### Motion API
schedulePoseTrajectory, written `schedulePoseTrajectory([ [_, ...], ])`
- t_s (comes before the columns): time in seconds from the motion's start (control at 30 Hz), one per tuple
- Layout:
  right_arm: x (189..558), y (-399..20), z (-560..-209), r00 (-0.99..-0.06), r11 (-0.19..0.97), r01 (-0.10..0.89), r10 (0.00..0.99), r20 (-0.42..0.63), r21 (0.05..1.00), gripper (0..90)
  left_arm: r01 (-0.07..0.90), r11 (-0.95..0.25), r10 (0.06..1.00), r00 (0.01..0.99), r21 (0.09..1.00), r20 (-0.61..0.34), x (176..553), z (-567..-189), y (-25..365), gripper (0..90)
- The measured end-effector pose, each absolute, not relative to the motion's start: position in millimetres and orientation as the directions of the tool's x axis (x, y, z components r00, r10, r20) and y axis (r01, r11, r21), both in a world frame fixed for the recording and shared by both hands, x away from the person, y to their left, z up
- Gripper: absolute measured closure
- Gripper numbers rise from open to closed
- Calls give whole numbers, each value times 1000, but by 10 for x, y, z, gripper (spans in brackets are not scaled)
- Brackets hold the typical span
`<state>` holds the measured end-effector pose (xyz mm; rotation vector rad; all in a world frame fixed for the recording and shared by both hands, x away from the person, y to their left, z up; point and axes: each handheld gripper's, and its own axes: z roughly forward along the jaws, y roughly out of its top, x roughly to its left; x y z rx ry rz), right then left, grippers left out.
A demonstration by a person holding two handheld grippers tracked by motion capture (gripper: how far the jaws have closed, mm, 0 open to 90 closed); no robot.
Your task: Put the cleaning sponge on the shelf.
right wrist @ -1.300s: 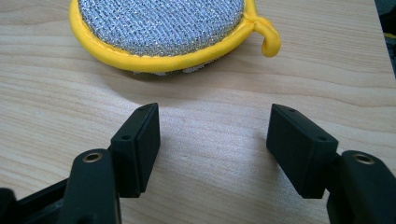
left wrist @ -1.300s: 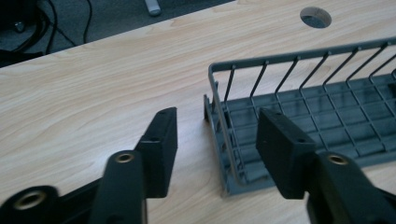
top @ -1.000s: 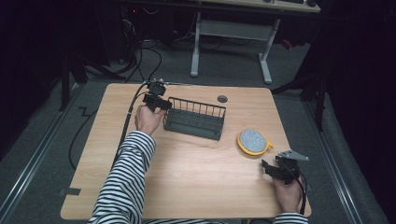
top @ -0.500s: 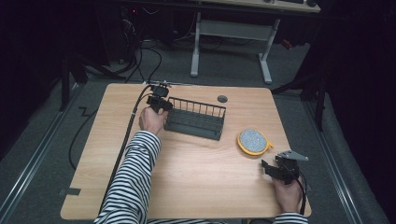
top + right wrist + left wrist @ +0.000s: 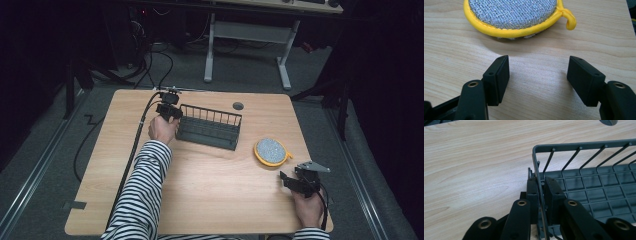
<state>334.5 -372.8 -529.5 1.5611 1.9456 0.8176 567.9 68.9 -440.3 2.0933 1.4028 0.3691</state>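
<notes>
Left gripper view shows the left gripper [image 5: 541, 187] with its fingers [image 5: 533, 192] clamped on the end wall of the dark wire rack [image 5: 584, 192], having just been closing on it. That rack sits toward the far left of the tabletop [image 5: 200, 185]. Grasping looks done; next, probably a careful drag or lift. Near the yellow-rimmed scrubber [image 5: 270, 150], the right gripper [image 5: 537, 75] rests with fingers apart.

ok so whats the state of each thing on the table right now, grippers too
left gripper: jaws have just been closing, now clamped on the end wall of the rack, one jaw inside, one outside
wire rack: upright on the table, nothing in it
right gripper: open, holding nothing, short of the scrubber
round scrubber: flat on the table, untouched, yellow loop free
table: bare wood
</notes>
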Motion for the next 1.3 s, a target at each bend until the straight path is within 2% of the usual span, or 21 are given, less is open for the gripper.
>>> schedulePoseTrajectory([
  [0.43,3344,-3727,-5295,-208,157,671,978,-19,725,347,736,-290,899,428,612,-89,5545,-4392,634,854],
  [0.63,3344,-3727,-5295,-208,157,671,978,-19,725,347,737,-275,894,432,617,-118,5437,-4414,643,854],
  [0.97,3345,-3728,-5295,-209,158,670,978,-20,725,346,723,-263,892,435,639,-125,5111,-4433,713,853],
  [1.1,3345,-3727,-5295,-208,157,670,978,-19,725,346,711,-284,890,444,644,-98,5025,-4407,705,852],
  [1.3,3345,-3728,-5295,-208,157,671,978,-19,725,346,713,-265,889,442,649,-122,4919,-4410,701,851],
])
